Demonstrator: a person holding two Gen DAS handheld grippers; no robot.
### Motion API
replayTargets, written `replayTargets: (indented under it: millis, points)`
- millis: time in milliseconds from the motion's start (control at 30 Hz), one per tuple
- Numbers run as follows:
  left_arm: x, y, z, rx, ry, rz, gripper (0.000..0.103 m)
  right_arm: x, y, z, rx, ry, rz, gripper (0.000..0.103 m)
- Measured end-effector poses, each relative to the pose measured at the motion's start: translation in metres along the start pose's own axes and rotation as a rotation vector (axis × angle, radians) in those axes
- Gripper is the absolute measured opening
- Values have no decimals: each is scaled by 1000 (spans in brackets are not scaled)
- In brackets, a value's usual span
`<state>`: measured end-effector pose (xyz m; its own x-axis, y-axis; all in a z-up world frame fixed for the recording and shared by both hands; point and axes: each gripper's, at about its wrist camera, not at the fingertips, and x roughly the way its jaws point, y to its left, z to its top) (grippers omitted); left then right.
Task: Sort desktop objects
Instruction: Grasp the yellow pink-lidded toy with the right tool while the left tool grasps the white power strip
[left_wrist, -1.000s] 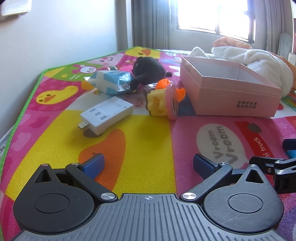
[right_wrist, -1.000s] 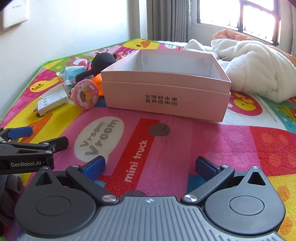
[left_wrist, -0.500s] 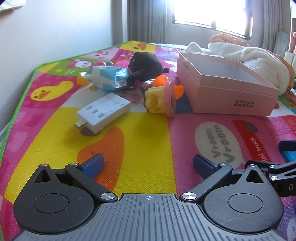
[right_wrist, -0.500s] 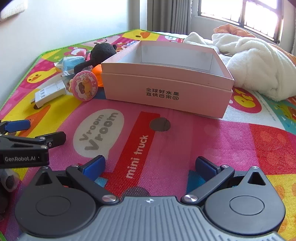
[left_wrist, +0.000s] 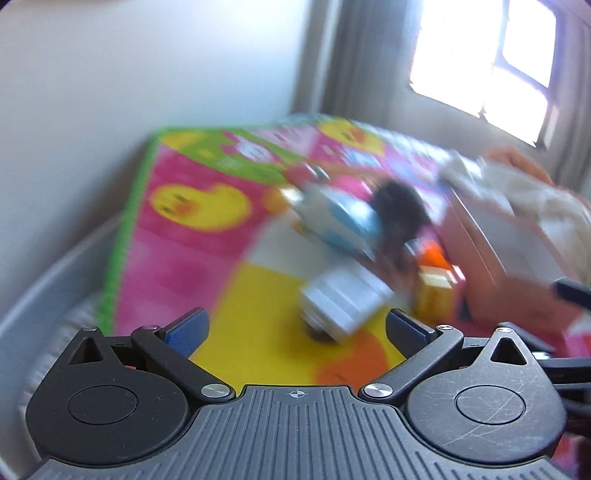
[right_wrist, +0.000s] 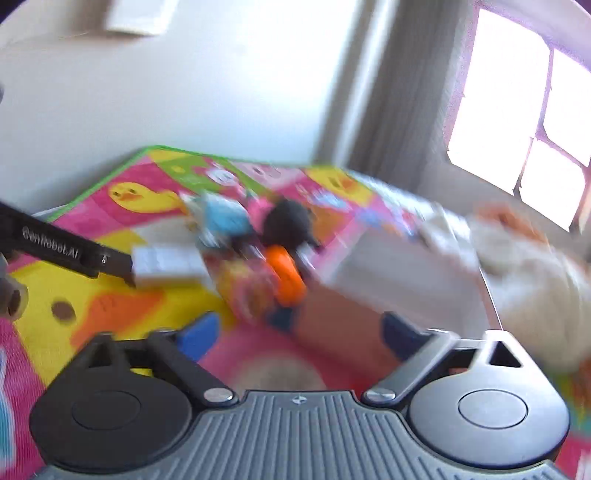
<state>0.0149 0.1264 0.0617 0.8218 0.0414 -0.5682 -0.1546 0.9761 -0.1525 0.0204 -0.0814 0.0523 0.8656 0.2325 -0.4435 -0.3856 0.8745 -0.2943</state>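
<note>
Left wrist view, blurred: the left gripper (left_wrist: 295, 326) tilts down over the mat (left_wrist: 255, 295), jaws spread and empty, the white adapter (left_wrist: 343, 299) just beyond them. Right gripper (right_wrist: 299, 334) has just been closing its jaws, nothing between them; ahead lie an orange toy (right_wrist: 284, 273) and the pink box (right_wrist: 388, 273).

Black ribbed grippers, blue-padded fingers (left_wrist: 186, 328), silver screws.
</note>
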Motion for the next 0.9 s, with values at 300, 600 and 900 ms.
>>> replayTargets:
  millis: [300, 600, 900]
  points:
    - [-9, 22, 9, -1, -48, 12, 103, 84, 53, 16, -85, 131, -77, 32]
    - [45, -34, 3, 228, 59, -66, 103, -4, -3, -13, -73, 107, -74, 19]
    - [77, -64, -3, 362, 120, -9, 56, -62, -67, -60, 42, 155, -135, 26]
